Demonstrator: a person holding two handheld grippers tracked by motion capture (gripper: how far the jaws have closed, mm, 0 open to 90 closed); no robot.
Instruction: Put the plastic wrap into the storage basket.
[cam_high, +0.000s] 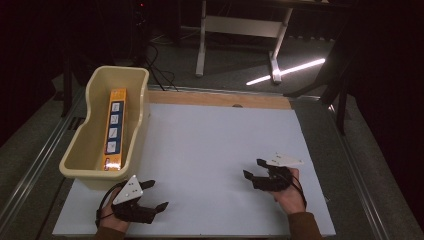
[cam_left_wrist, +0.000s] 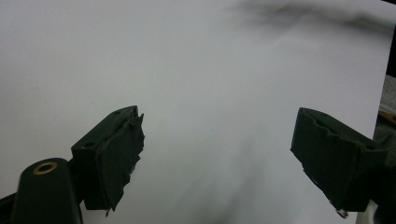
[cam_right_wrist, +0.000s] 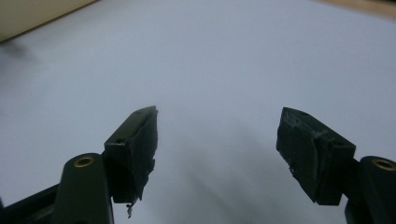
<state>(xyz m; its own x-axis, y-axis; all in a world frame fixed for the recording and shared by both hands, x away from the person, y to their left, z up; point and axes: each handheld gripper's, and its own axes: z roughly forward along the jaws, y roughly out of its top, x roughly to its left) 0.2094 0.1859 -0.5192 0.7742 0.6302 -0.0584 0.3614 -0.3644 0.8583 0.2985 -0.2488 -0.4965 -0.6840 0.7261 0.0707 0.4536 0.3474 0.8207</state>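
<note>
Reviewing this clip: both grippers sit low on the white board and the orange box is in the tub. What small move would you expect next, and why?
Probably none beyond holding both grippers at rest. The orange box already lies flat inside the cream tub, and the white board carries nothing else. The left gripper and right gripper both stand open with nothing between their jaws, near the board's front edge.

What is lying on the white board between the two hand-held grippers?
Nothing: in the high view the white board is bare between the left gripper and the right gripper. The orange box sits apart in the cream tub.
</note>
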